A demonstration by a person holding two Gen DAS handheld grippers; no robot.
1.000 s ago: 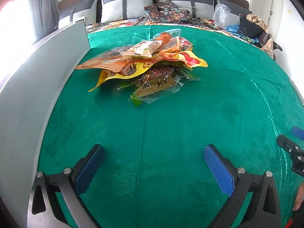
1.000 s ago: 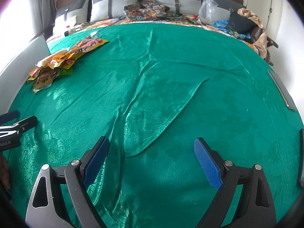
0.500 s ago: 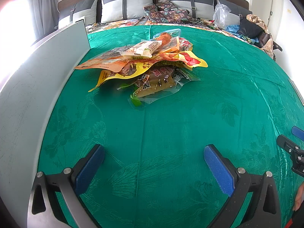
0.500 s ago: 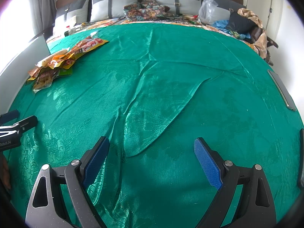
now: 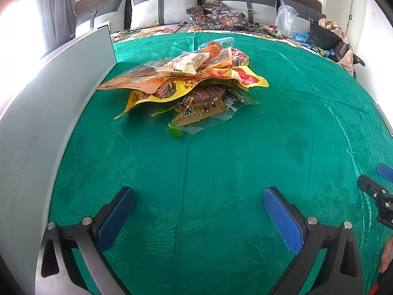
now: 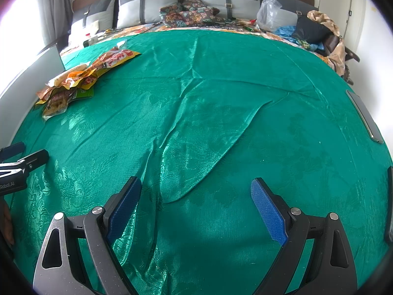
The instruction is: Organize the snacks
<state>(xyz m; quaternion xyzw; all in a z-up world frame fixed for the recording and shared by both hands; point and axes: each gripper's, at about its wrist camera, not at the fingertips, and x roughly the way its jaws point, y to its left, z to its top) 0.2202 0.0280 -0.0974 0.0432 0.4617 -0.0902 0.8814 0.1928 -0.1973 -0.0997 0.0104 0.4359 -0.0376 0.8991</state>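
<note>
Both grippers empty, snack pile untouched

The left gripper (image 5: 199, 211) and right gripper (image 6: 196, 206) hover spread wide over the green cloth (image 5: 221, 159); the snack packets (image 5: 186, 83) lie heaped beside the white panel (image 5: 49, 98). Slippery overlapping film could drag neighbours along. Only the right view shows the cloth's fold (image 6: 172, 152).

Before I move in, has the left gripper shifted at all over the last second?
No. In the left wrist view the snack pile and the white board sit at the same spots in frame as before, so the left gripper has held position, open.
</note>
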